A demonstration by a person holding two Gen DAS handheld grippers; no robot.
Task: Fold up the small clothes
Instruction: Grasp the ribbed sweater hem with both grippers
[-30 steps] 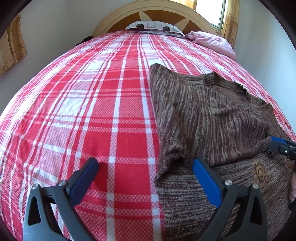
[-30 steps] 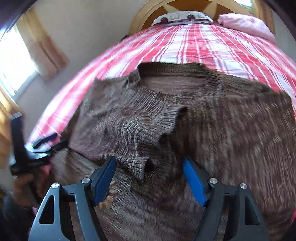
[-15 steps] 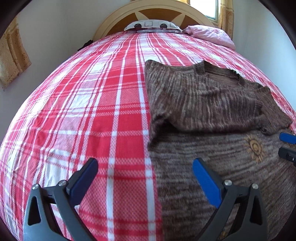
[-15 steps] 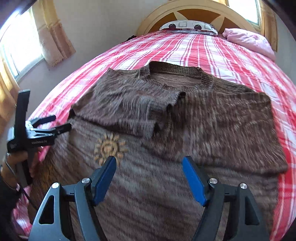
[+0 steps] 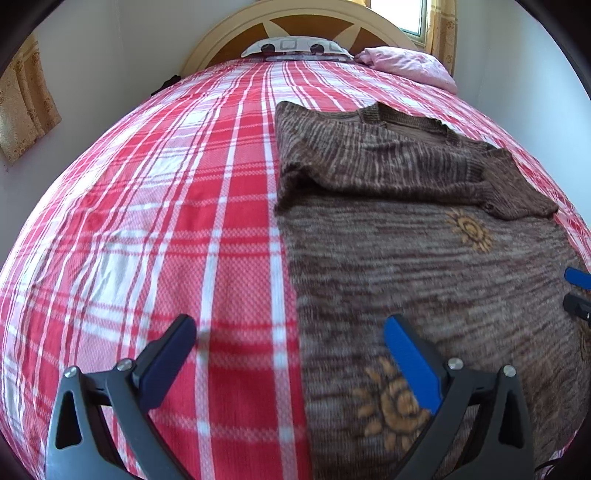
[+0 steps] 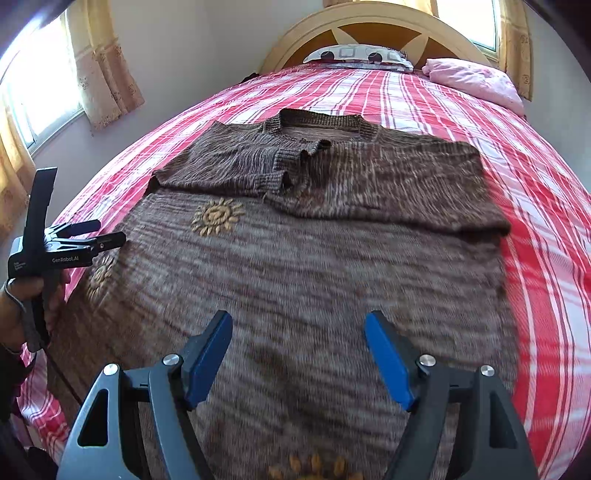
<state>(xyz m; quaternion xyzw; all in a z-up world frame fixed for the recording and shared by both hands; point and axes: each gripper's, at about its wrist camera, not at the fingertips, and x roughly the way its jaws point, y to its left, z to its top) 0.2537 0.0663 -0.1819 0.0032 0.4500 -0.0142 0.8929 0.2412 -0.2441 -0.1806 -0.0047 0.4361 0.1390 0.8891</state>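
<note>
A brown sweater (image 6: 295,266) with orange suns lies flat on the red checked bedspread (image 5: 166,221), both sleeves folded across its chest. Far off are a pillow (image 6: 358,55), a pink cloth (image 6: 476,81) and curtains (image 6: 103,62). The left gripper (image 5: 288,354), marked "GenRobot.AI", and the right gripper (image 6: 297,354) hang with jaws apart and hold nothing.

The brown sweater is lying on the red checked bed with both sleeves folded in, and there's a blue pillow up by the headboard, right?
Almost. The pillow beside the headboard is pink, not blue; the right wrist view shows it clearly. The rest holds: the brown sweater lies on the red checked bed with both sleeves folded in across its chest.
</note>
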